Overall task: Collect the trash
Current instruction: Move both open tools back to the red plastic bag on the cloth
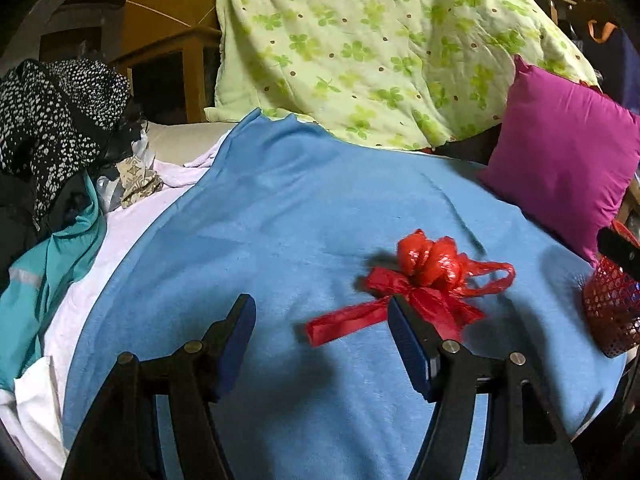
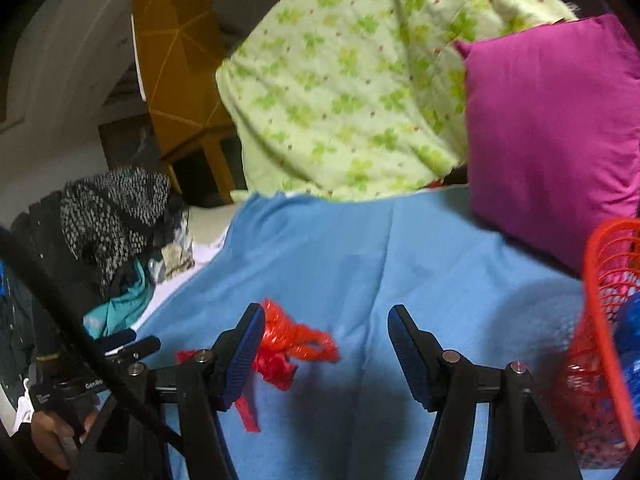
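Note:
A crumpled red plastic bag with a red ribbon strip lies on the blue blanket. My left gripper stands open just short of it; the ribbon's tail lies on the blanket between the fingers, and the right fingertip is at the bag's near edge. In the right wrist view the same bag sits beside the left finger of my right gripper, which is open and holds nothing. A red mesh basket stands at the right, also in the left wrist view.
A magenta cushion and a green clover-print quilt rise behind the blanket. Piled clothes, black-and-white and teal, lie at the left. A person's hand holds the other gripper at lower left. Something blue is in the basket.

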A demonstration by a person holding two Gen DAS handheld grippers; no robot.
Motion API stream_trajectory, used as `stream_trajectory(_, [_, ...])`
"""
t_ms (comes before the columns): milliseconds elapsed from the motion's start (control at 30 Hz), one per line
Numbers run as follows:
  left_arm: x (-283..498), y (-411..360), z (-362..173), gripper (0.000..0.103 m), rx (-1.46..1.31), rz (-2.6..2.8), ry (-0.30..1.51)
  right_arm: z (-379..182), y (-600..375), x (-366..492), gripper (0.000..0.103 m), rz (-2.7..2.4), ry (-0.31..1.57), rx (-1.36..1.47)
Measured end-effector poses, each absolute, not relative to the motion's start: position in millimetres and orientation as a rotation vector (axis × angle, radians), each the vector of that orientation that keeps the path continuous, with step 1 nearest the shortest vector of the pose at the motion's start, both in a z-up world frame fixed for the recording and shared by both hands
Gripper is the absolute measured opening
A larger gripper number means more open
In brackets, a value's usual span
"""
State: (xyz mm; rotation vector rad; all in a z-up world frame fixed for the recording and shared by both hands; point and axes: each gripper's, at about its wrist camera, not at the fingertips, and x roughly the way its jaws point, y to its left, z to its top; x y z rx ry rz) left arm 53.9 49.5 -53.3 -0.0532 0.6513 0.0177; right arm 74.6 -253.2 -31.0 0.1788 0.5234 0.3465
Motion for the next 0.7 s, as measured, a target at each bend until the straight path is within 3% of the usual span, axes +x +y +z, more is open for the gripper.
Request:
stream_trajectory(400, [56,59,-58,0.069,-0.032,0.023,0.576,-62,-222,90,0.067,0.266,0.609,0.118])
stream_trajectory(700, [55,93,-61,0.069,-0.147,0.06,0.617,-60,-223,76,0.067,0.197,0.654,0.14])
